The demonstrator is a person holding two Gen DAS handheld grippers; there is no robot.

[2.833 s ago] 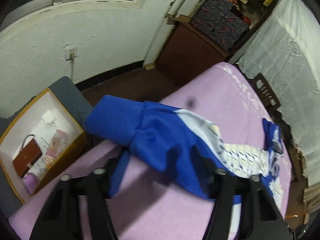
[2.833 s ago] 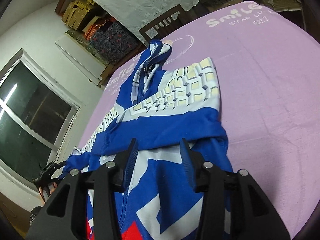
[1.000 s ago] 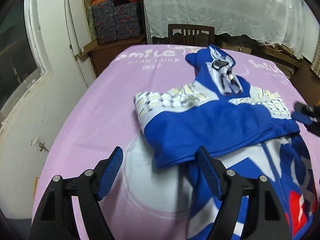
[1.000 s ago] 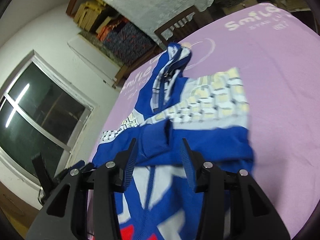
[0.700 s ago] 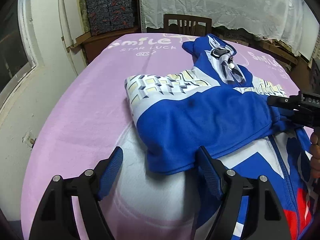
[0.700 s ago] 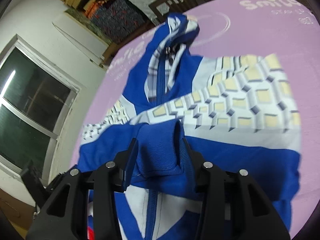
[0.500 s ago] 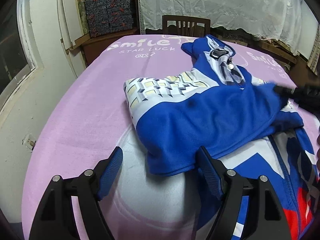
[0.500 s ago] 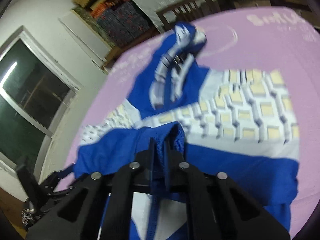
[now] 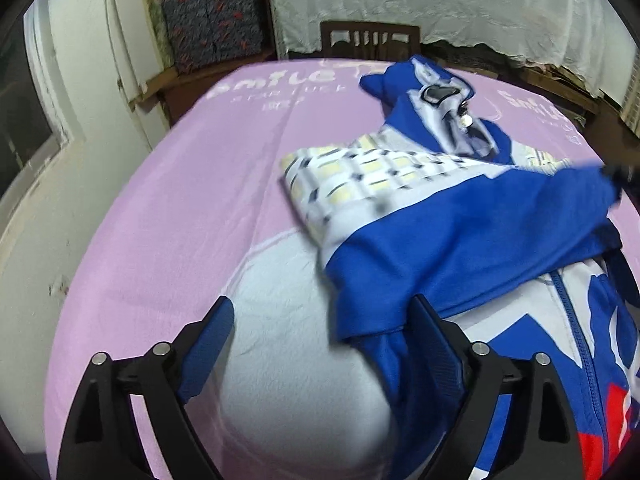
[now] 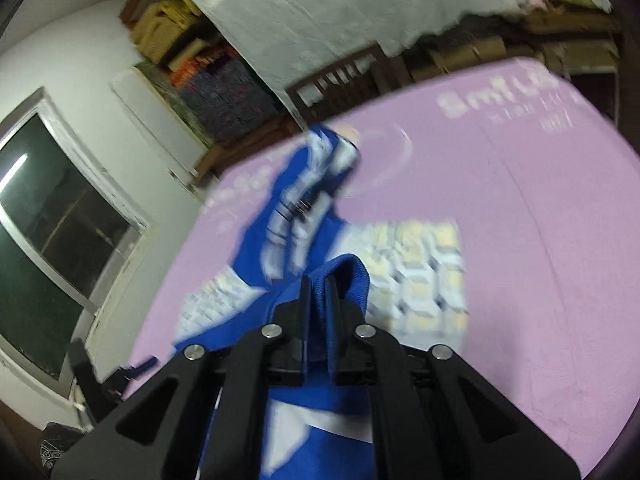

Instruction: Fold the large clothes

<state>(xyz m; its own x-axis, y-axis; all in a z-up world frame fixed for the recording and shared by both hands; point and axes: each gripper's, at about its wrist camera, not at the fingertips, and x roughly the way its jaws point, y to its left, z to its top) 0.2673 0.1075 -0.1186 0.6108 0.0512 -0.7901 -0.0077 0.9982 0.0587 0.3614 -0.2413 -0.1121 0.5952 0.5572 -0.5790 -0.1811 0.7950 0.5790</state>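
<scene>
Lifted now, one jacket's (image 9: 460,240) sleeve (image 10: 340,280) sits clamped in right gripper (image 10: 316,284); left gripper (image 9: 320,332), just widening, holds nothing.

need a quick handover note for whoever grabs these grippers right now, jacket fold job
Right gripper: shut on a blue sleeve cuff, which it holds off the jacket.
Left gripper: open, jaws just widened, nothing between them; it hovers over the sheet by the jacket's near left edge.
Jacket: lies front up on the sheet, hood at the far end, zipper closed.
Done: one sleeve already lies folded across the chest.
Left: lay the held cuff down, fold the sides in, then probably fold the hem up toward the hood.
</scene>
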